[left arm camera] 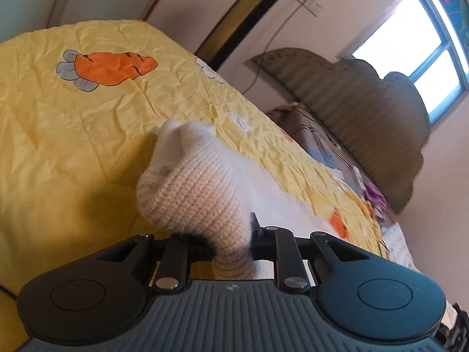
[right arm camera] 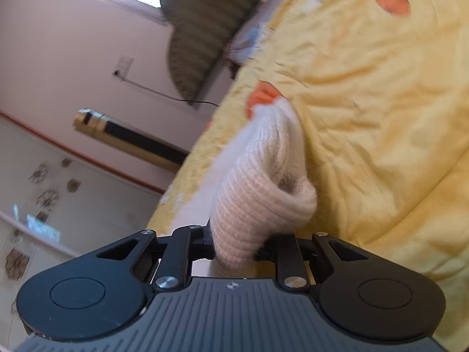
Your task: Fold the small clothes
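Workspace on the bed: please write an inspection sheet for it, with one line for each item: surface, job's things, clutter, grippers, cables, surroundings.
Surface: yellow quilt with carrot prints, wrinkled, covering the bed.
Job's things: one white knitted garment, ribbed, lifted from the quilt at the held ends; its kind cannot be told.
Clutter: patterned bedding and small items near the headboard, too blurred to name.
Grippers: left gripper shut on the white knitted garment; right gripper shut on its other end.
Cables: one dark cable hanging from a wall socket.
Surroundings: padded headboard, window, standing air conditioner at the wall.
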Available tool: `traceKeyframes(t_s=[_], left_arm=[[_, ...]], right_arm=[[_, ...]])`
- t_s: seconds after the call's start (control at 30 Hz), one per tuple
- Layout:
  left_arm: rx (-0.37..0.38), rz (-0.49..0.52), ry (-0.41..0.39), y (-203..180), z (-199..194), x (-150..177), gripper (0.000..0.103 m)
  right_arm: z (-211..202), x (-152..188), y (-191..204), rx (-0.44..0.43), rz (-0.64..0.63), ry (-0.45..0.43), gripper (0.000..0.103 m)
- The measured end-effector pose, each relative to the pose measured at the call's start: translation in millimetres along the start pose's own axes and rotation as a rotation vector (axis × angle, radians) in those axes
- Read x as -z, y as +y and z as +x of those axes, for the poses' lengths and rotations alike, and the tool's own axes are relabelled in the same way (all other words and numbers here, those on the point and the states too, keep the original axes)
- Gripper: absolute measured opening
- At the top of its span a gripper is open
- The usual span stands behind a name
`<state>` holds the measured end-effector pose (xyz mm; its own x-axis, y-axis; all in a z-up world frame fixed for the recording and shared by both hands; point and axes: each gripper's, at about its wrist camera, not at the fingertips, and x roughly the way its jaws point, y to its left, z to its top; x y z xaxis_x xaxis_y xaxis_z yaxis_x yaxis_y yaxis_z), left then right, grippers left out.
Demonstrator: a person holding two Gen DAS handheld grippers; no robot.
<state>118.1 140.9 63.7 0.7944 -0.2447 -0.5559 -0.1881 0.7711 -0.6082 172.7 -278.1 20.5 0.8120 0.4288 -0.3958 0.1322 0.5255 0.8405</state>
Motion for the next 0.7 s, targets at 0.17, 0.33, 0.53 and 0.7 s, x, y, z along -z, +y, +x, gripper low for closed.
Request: traceKeyframes(t_s=[0.17,0.33,0.53,0.7], left_arm=[[0.021,-0.024,0.071,24.9,-53.5,36.8,0.019],[-0.049,-0.034,0.147,63.2,-47.4,73.2,0.023],[-0.097,0.127,0.106,55.1,-91.4,72.3,0.045],[-0.211,0.459,-0.195,10.9,-147.2,87.5,0.071]], right_arm=[[-65.3,9.5,7.4,-0.031,-0.049,0.068,0.024],[-108.8,53.8,-22.0,0.013,-0.027,0.151,0.025],[-115.8,70.5,-51.2,0.102,0.024,0.183,0.045],[-168.4,47.7,-28.8,0.19,-0.147,-0.012,0.049]])
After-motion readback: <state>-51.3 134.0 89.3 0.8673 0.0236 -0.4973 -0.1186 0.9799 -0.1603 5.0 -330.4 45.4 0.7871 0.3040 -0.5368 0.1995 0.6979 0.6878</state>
